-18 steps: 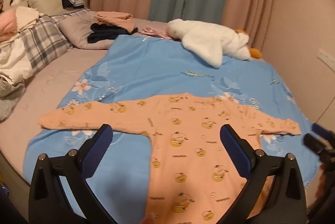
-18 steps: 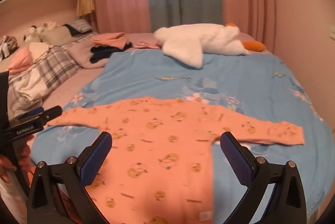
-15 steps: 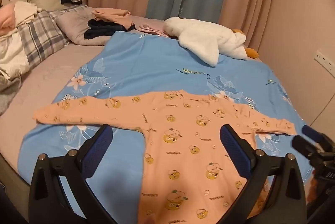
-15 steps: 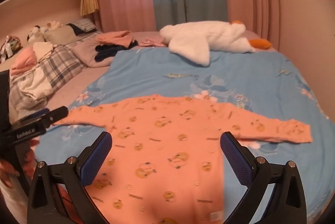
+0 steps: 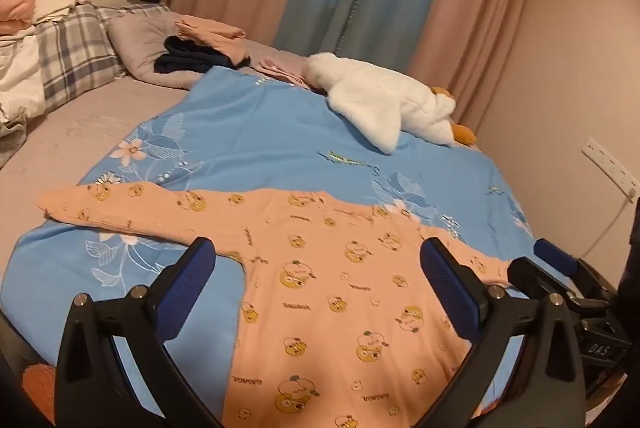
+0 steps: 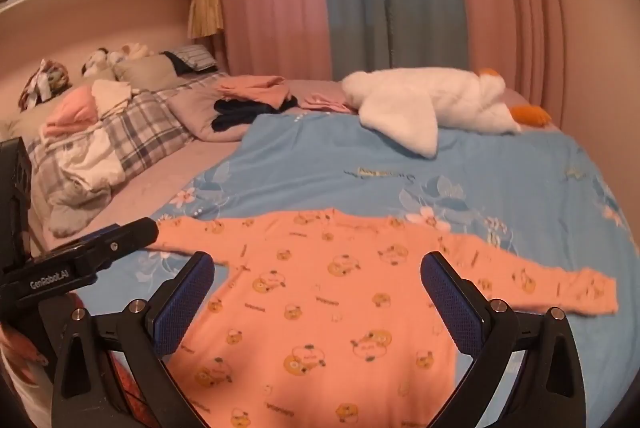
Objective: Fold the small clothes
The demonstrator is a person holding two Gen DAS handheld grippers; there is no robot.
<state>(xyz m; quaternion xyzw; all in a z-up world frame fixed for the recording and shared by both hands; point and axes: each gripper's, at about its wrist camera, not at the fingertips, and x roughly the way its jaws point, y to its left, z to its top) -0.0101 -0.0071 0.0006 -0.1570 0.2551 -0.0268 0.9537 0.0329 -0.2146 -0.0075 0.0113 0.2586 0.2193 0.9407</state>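
Observation:
A small orange long-sleeved top (image 5: 320, 280) (image 6: 340, 308) with yellow cartoon prints lies flat on a blue floral blanket (image 5: 260, 132) (image 6: 360, 164), both sleeves stretched out sideways. My left gripper (image 5: 316, 288) hovers wide open above the top's left half, nothing between its blue pads. My right gripper (image 6: 318, 296) hangs wide open over the top's chest, also holding nothing. Each gripper shows at the edge of the other's view: the right one at the far right of the left wrist view, the left one at the far left of the right wrist view.
A white plush goose (image 5: 384, 104) (image 6: 432, 100) lies at the blanket's far end. Folded clothes (image 5: 208, 44) (image 6: 256, 96) sit on a pillow behind. A plaid quilt with heaped laundry (image 5: 52, 44) (image 6: 100, 140) fills the left. A wall (image 5: 580, 88) runs along the right.
Both cameras have shifted a little over the garment. The top lies as before and both grippers stay wide open.

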